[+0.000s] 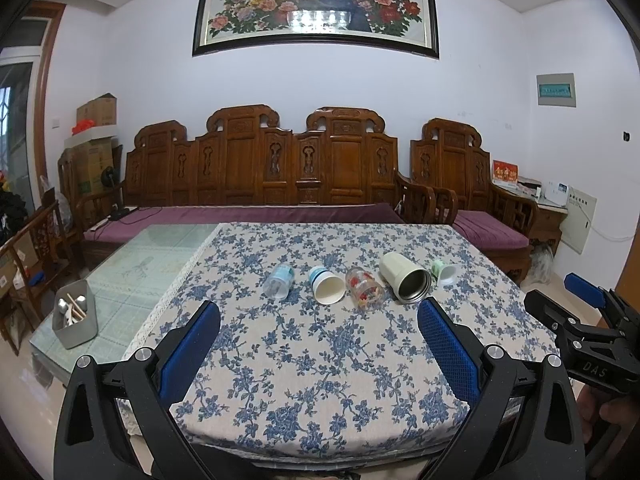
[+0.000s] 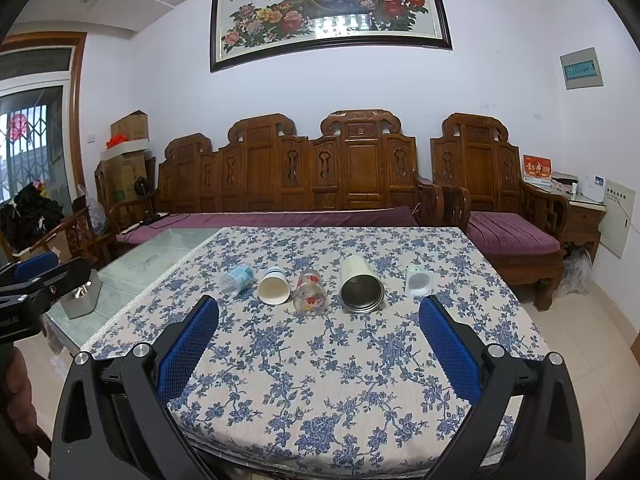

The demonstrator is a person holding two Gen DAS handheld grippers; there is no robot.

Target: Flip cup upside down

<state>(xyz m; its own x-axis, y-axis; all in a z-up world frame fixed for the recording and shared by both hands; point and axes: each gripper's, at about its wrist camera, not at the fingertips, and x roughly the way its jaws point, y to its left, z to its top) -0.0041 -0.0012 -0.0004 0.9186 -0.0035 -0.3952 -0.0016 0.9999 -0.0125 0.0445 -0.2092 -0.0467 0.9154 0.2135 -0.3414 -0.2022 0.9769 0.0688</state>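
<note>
Several cups lie on their sides in a row on the floral tablecloth (image 1: 320,380), mouths toward me. From the left: a clear blue-tinted cup (image 1: 279,281) (image 2: 238,278), a white paper cup with a blue band (image 1: 327,285) (image 2: 273,285), a glass with red flowers (image 1: 364,289) (image 2: 310,291), a cream steel tumbler (image 1: 405,277) (image 2: 361,284), and a small green-and-white cup (image 1: 444,273) (image 2: 419,280). My left gripper (image 1: 319,314) is open and empty, short of the row. My right gripper (image 2: 319,310) is open and empty, also short of it.
A grey box of utensils (image 1: 75,319) stands on the bare glass tabletop (image 1: 136,268) at the left. A carved wooden sofa (image 1: 260,168) with purple cushions stands behind the table. The right gripper's body (image 1: 592,340) shows at the left view's right edge.
</note>
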